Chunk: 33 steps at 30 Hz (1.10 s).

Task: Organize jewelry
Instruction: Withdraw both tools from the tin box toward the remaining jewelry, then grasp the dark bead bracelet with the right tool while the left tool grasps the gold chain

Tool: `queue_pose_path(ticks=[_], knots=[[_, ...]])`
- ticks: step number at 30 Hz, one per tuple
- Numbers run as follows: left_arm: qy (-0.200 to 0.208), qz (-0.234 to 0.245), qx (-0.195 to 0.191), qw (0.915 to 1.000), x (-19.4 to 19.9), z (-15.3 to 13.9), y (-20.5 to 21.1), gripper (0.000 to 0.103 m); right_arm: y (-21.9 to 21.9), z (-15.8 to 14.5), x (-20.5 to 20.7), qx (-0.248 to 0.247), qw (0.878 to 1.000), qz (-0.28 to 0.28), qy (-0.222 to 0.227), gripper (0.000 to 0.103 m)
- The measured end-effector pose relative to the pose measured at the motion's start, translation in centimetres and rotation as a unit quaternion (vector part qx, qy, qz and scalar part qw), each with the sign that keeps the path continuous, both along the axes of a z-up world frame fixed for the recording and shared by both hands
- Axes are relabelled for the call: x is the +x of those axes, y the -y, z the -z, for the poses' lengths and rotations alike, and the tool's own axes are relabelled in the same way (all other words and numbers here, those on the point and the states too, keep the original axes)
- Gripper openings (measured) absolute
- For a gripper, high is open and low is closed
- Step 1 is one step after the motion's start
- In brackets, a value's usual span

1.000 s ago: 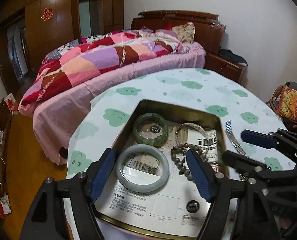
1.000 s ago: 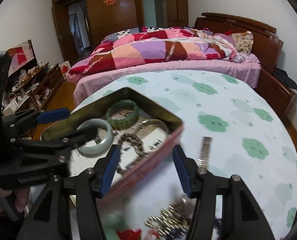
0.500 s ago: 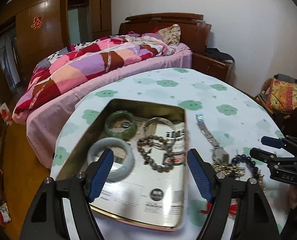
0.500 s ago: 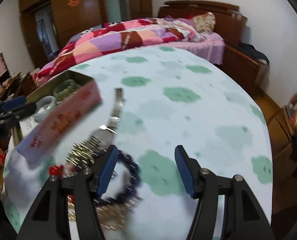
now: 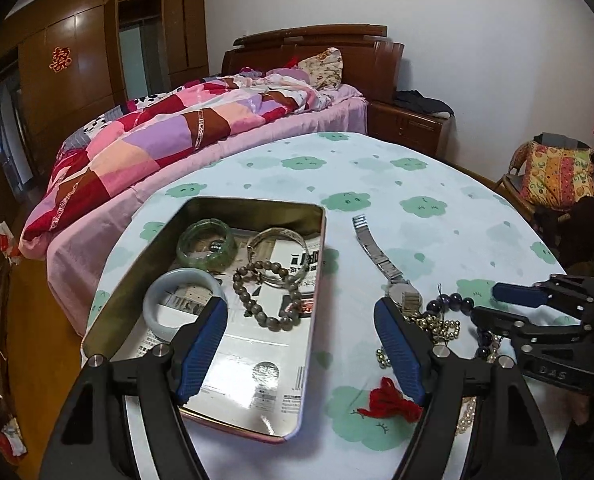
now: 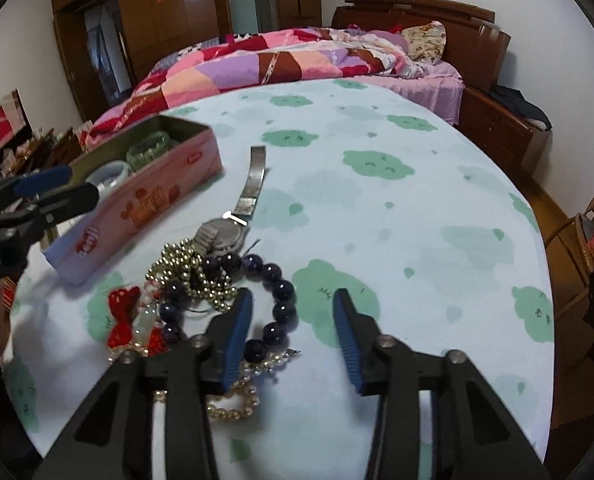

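An open pink tin (image 5: 317, 280) (image 6: 153, 196) on the table holds a pale jade bangle (image 5: 183, 300), a green bangle (image 5: 207, 244), a silver bangle (image 5: 277, 242) and a brown bead bracelet (image 5: 267, 294). Right of it lie a metal watch (image 5: 377, 254) (image 6: 229, 232), a gold bead chain (image 6: 189, 272), a dark purple bead bracelet (image 6: 257, 292), a pearl strand (image 6: 233, 404) and a red ornament (image 6: 123, 316). My left gripper (image 5: 301, 340) is open and empty above the tin's near end. My right gripper (image 6: 293, 332) is open and empty over the purple bracelet's right side.
The round table (image 6: 417, 208) has a cloud-print cloth. A bed with a patchwork quilt (image 5: 185, 132) stands behind it. A chair with a patterned cushion (image 5: 557, 176) is at the right. Wooden wardrobes (image 5: 97, 64) line the far wall.
Both grippers have drawn back from the tin and swung right. My right gripper moved from beside the tin to the jewelry pile. Both stay open.
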State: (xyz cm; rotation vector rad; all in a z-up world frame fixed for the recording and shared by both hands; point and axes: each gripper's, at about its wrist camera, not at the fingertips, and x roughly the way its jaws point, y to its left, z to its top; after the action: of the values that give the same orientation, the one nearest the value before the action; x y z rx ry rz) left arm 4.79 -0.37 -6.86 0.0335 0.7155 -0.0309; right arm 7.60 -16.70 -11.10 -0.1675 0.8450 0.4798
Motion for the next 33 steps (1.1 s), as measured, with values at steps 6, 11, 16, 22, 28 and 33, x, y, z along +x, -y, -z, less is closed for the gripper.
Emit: queue_pose_path(ticks=[6, 11, 16, 22, 28, 33], knots=[[-0.001, -0.001, -0.007, 1.0000, -0.2, 0.1, -0.1, 0.076, -0.4, 0.9, 0.0, -0.013, 1.000, -0.005, -0.006, 0.027], [0.005, 0.004, -0.004, 1.0000, -0.4, -0.3, 0.3, 0.076, 0.2, 0.7, 0.4, -0.032, 0.999, 0.023, 0.007, 0.016], [0.009, 0.027, 0.004, 0.9996, -0.5, -0.5, 1.8, 0.076, 2.0, 0.5, 1.0, -0.029, 0.998, 0.048, 0.003, 0.016], [0.007, 0.063, 0.022, 0.9977, -0.2, -0.2, 4.4, 0.076, 2.3, 0.5, 0.9, -0.032, 0.998, 0.053, 0.006, 0.016], [-0.039, 0.099, 0.031, 0.9938, 1.3, 2.1, 6.2, 0.046, 3.0, 0.6, 1.1, -0.035, 0.997, 0.062, 0.006, 0.016], [-0.068, 0.107, 0.019, 0.9917, 2.2, 3.3, 6.6, 0.045, 2.8, 0.7, 1.0, -0.038, 0.997, 0.059, 0.013, 0.017]])
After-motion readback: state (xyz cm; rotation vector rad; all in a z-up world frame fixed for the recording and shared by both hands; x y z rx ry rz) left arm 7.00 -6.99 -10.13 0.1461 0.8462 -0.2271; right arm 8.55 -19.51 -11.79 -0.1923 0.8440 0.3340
